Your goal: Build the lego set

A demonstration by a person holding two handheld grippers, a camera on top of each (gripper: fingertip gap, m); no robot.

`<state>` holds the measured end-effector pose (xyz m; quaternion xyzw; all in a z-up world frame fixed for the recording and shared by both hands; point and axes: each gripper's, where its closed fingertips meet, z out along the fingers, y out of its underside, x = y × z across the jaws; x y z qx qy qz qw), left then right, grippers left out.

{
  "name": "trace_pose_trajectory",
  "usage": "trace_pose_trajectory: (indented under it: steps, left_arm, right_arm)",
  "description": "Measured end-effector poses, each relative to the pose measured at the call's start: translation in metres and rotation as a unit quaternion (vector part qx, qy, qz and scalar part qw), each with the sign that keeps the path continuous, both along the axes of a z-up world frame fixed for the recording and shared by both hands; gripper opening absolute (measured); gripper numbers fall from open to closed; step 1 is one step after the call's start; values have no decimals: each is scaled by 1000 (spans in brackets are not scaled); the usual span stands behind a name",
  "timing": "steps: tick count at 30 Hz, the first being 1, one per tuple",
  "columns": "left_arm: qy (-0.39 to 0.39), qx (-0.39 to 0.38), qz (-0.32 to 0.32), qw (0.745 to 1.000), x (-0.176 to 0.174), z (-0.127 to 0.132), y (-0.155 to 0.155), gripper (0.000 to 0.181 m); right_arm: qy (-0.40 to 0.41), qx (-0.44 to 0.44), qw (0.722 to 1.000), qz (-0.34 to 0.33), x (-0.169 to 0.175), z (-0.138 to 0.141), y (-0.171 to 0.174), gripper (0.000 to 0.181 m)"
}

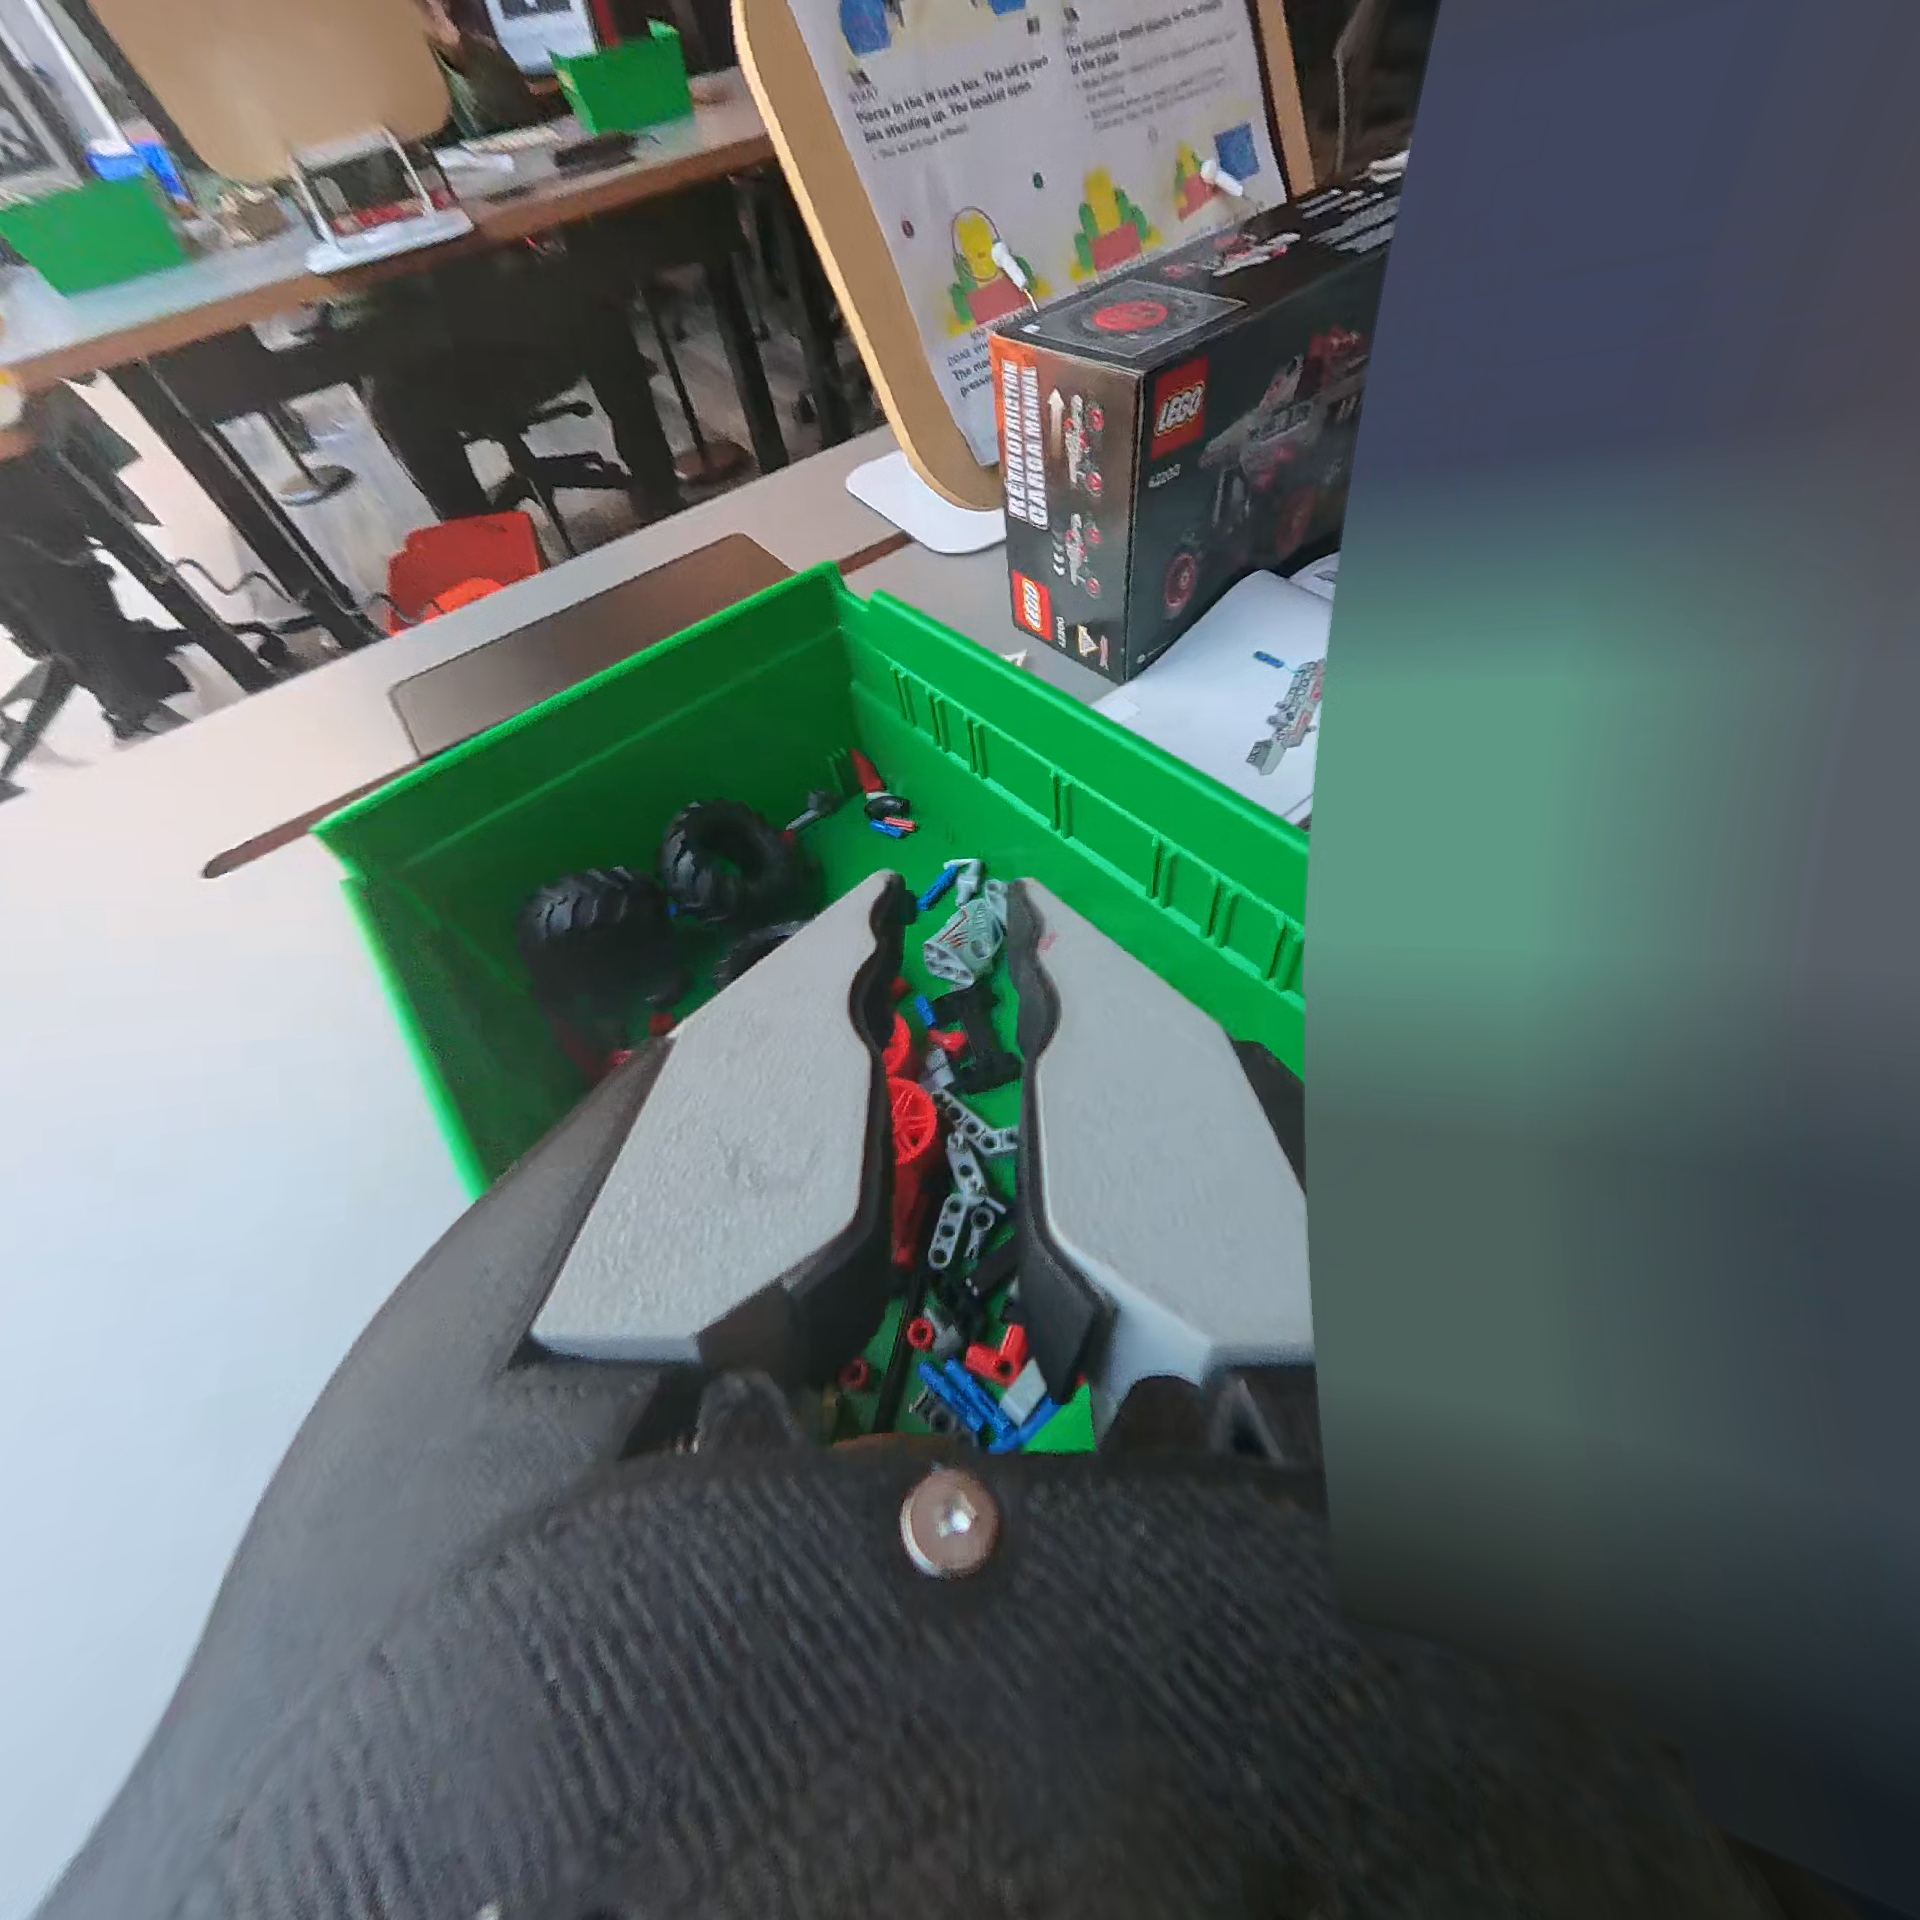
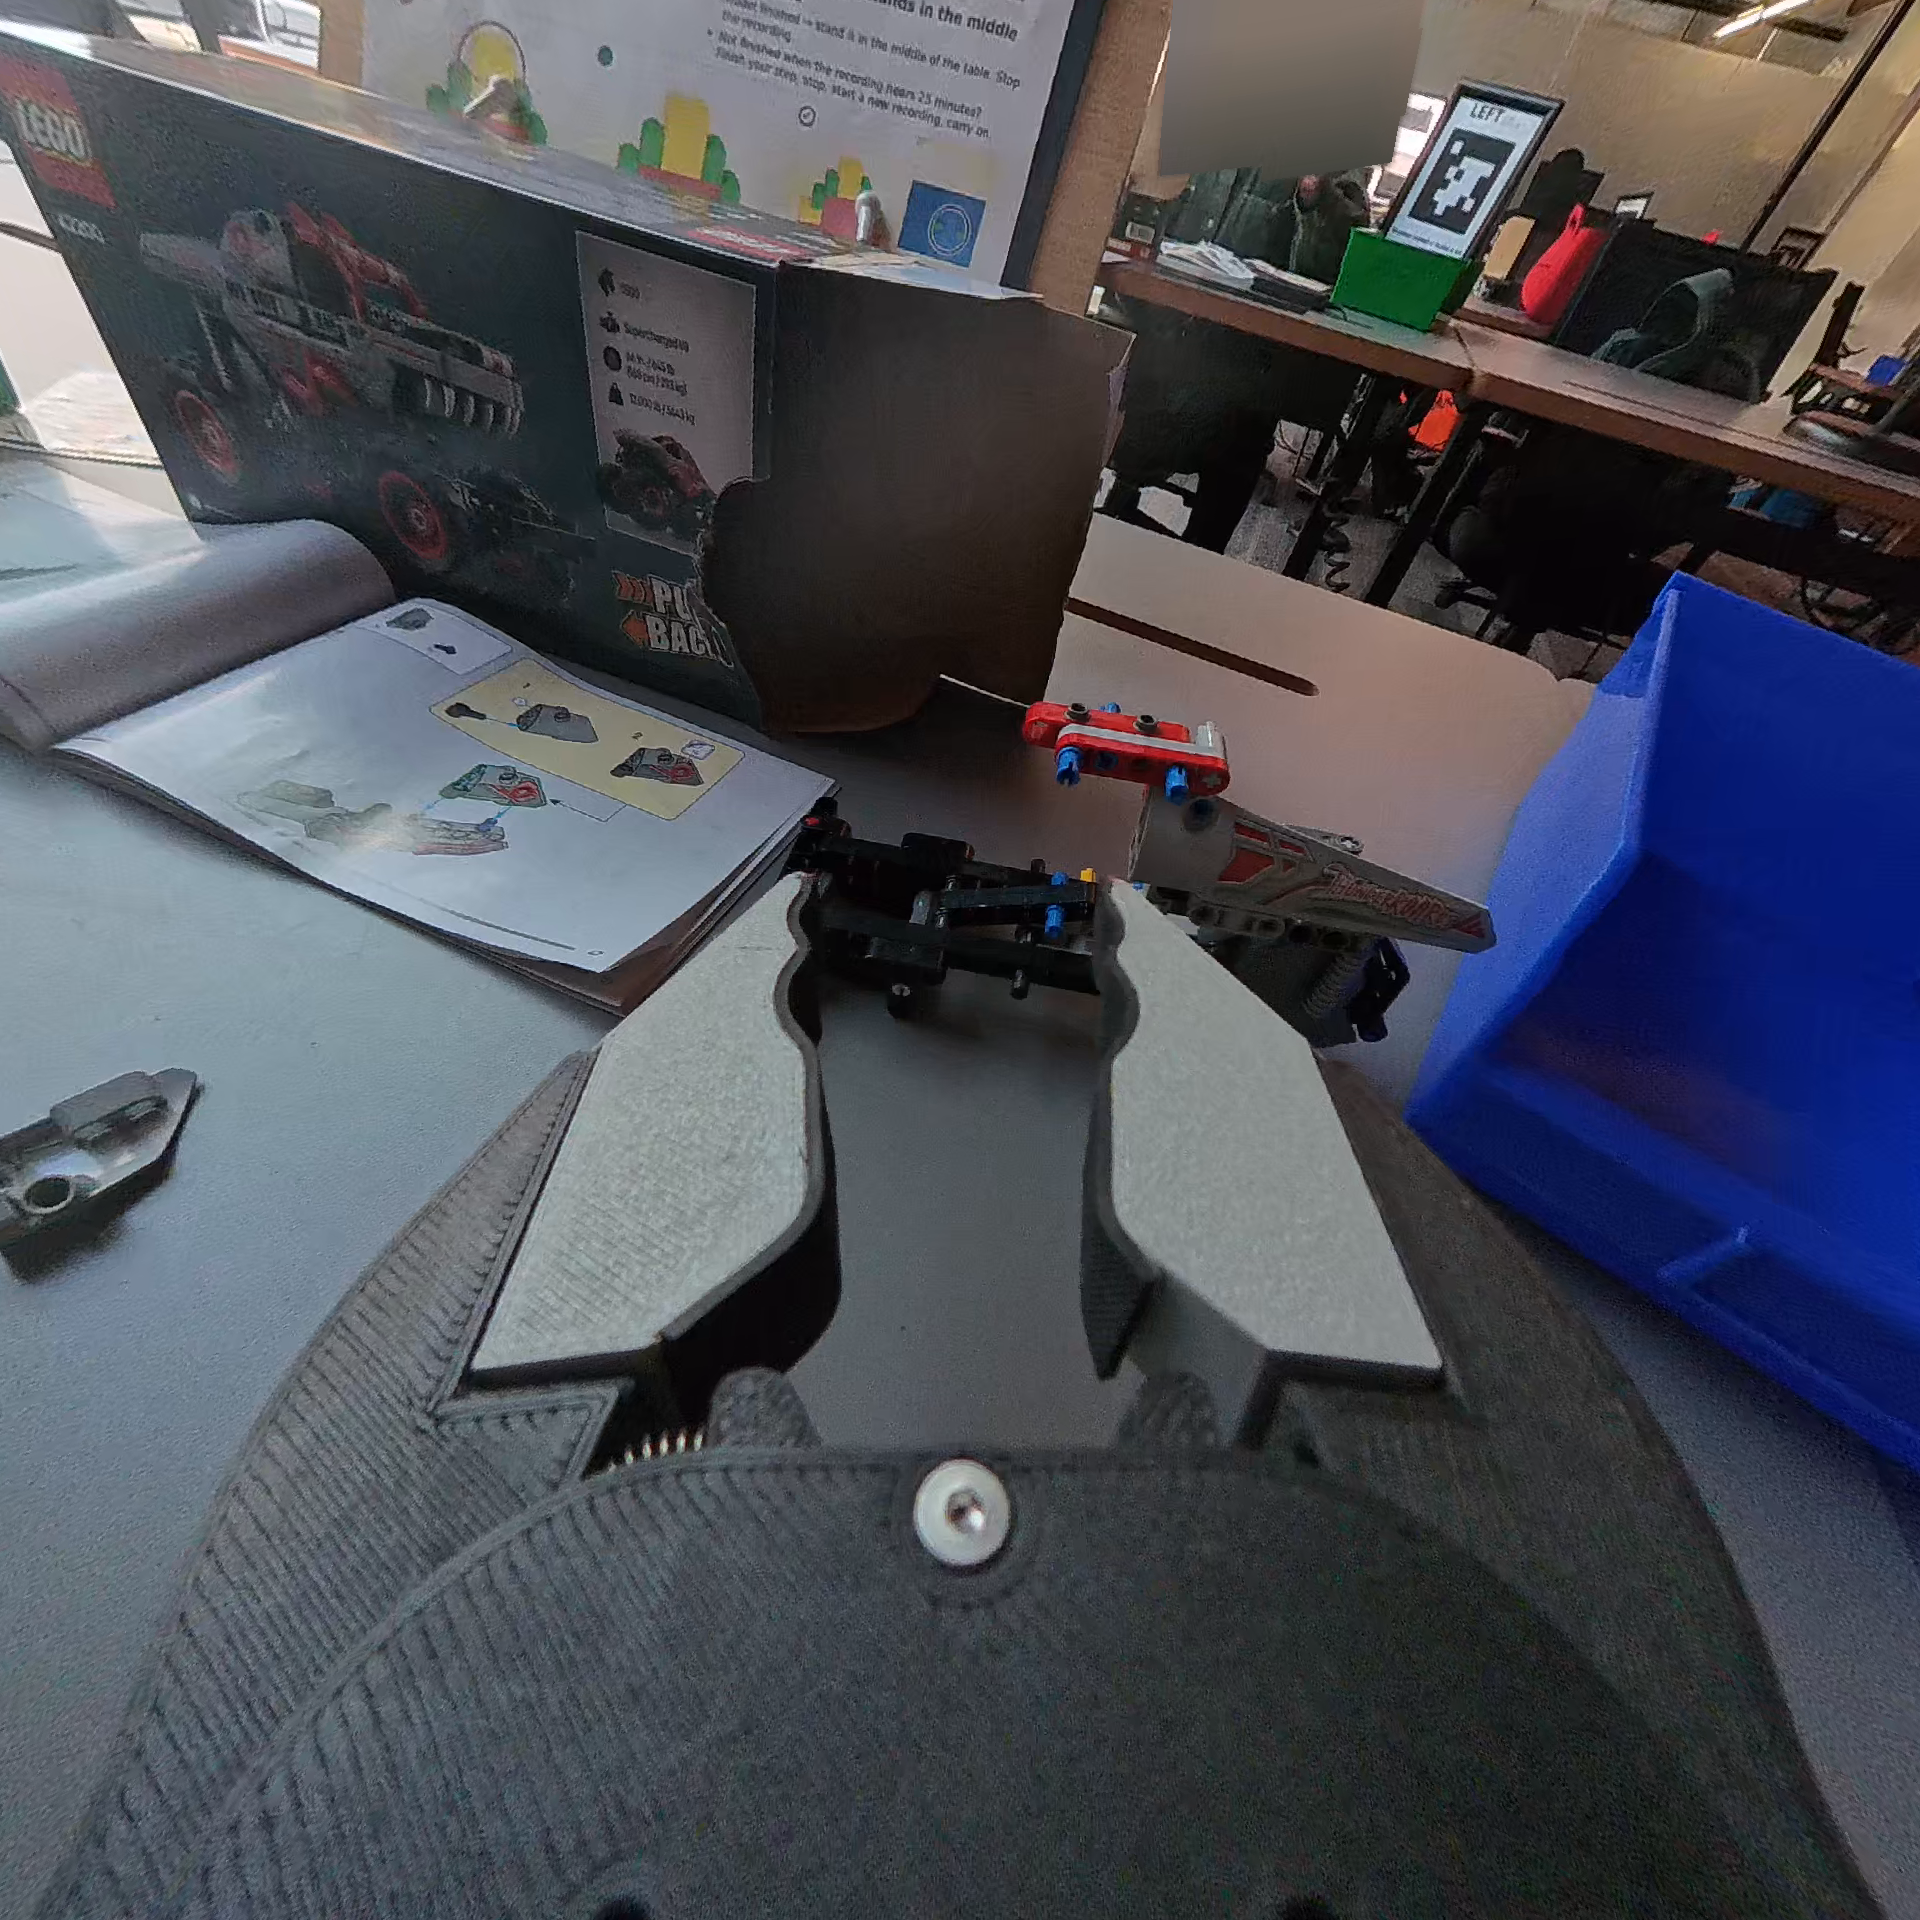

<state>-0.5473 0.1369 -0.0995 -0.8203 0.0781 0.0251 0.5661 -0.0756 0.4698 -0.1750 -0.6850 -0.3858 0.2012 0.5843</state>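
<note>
Item one: a partly built model [image 2: 1174, 883] lies on the grey table top [image 2: 312, 1039] in the right wrist view. It is a single assembly in three visible sections: a black beam frame with blue pins, a grey printed side panel, and a short red beam standing above them. One loose dark grey angular panel piece [image 2: 88, 1148] lies well apart, near the left edge of that view.

Item two: a green plastic bin [image 1: 1091, 821] holds the loose stock. At least two black knobbly tyres [image 1: 665, 894] are countable, with a third part-hidden behind the finger; red wheel hubs, grey perforated beams and blue pins lie heaped and cannot be counted.

Item three: one open instruction booklet [image 2: 436, 769] lies just beside the model, with one dark printed cardboard set box [image 2: 416, 395] standing behind it. One blue plastic bin [image 2: 1704, 987] stands near the model.

Right gripper [image 2: 951, 899]: jaws parted wide, holding nothing; its tips reach the black frame's ends, contact not determinable.

Left gripper [image 1: 951, 894]: jaws parted moderately, nothing between them, poised above the green bin's contents.
</note>
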Motion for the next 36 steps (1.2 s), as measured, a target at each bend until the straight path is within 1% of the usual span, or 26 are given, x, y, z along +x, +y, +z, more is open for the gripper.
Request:
trace_pose_trajectory:
  steps: [1,5,8,10,12,13,15,16,17,19,21,22,23,24,26,28,29,31,33,34,36]
  left_arm:
    - [-9,-7,-9,1000,3,-1,8,19]
    - [-52,-41,-50,997,21,-12,27,24]
    - [-29,-80,-49,995,17,-26,32,24]
    - [-27,-138,-102,985,33,-44,29,15]
    - [-17,-207,-147,967,50,-67,26,15]
    - [1,-233,-154,960,52,-78,25,16]
    - [53,-266,-143,952,46,-95,28,16]
    - [78,-264,-123,953,39,-96,33,15]
    - [91,-246,-99,960,30,-91,39,11]
    - [66,-197,-74,975,20,-71,48,1]
    - [40,-152,-54,986,8,-47,58,3]
    - [44,-142,-34,988,-4,-39,63,6]
    - [52,-145,-14,988,-16,-36,67,13]
    - [61,-159,-3,985,-24,-37,71,22]
    - [80,-194,-13,978,-29,-45,77,13]
    - [101,-205,-38,973,-29,-49,83,4]
    - [109,-212,-40,970,-32,-51,86,4]
    - [112,-248,-57,961,-33,-60,90,11]
    - [108,-307,-81,942,-31,-79,89,25]
    - [115,-332,-78,933,-33,-88,91,25]
    - [131,-351,-81,924,-31,-99,96,23]
  right_arm:
    - [0,0,1000,1,0,0,-1,49]
    - [-5,1,1000,3,-1,-2,-2,48]
    - [-10,-3,1000,3,-2,-4,-2,48]
    - [-12,-3,1000,2,-2,-5,-1,47]
    - [-12,-3,1000,2,-2,-5,-1,47]
    - [-11,-3,1000,2,-2,-4,-1,47]
    - [-10,-3,1000,2,-2,-4,-1,47]
    - [-11,-3,1000,2,-2,-4,-2,47]
    - [-12,-3,1000,4,-2,-5,-2,47]
    - [-15,-2,1000,7,-4,-6,-3,47]
    - [-21,-2,1000,11,-6,-7,-4,47]
    - [-23,-2,1000,13,-6,-8,-4,47]
    - [-25,-2,1000,14,-7,-8,-4,47]
    - [-27,-1,1000,14,-7,-9,-4,47]
    - [-30,-2,999,13,-7,-10,-4,47]
    - [-33,-2,999,12,-8,-11,-4,47]
    - [-34,-2,999,11,-7,-11,-4,46]
    - [-35,-2,999,9,-7,-11,-3,46]
    - [-36,-3,999,6,-7,-12,-2,46]
    - [-37,-3,999,5,-6,-12,-1,46]
    - [-37,-3,999,3,-6,-12,-1,46]
